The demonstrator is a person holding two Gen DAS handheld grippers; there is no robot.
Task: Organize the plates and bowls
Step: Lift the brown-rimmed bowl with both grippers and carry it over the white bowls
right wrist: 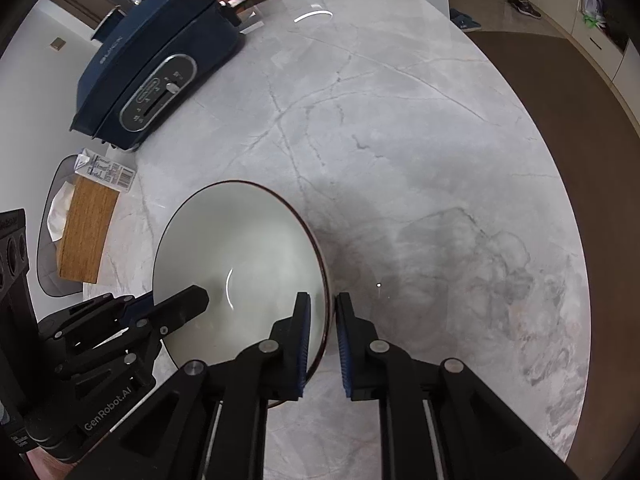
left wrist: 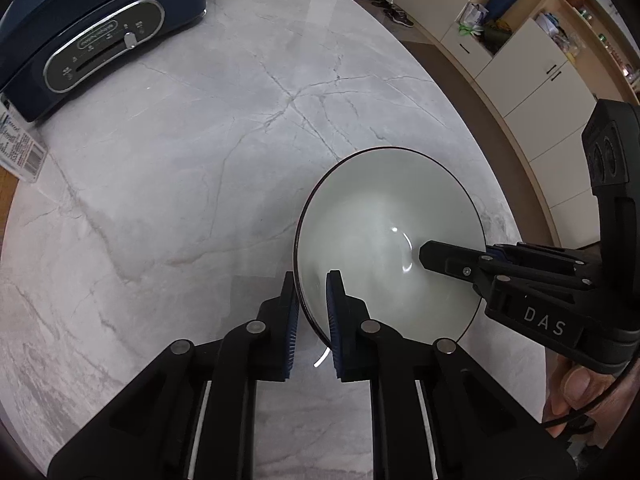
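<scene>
A pale grey bowl (left wrist: 384, 216) with a thin dark rim rests on the marble table (left wrist: 200, 160). My left gripper (left wrist: 314, 320) is shut on the bowl's near-left rim, one blue pad inside and one outside. The right gripper's inner finger (left wrist: 440, 258) reaches into the bowl from the right. In the right wrist view the same bowl (right wrist: 236, 248) has its right rim clamped in my right gripper (right wrist: 324, 340). The left gripper's inner finger (right wrist: 180, 304) lies in the bowl at the lower left.
A dark blue appliance (left wrist: 92, 32) (right wrist: 160, 72) stands at the table's far left. A wooden tissue box (right wrist: 86, 232) and a labelled packet (right wrist: 108, 170) lie beside it. The table's curved edge runs along the right, with cabinets (left wrist: 532, 68) beyond. A hand (left wrist: 576, 392) holds the right gripper.
</scene>
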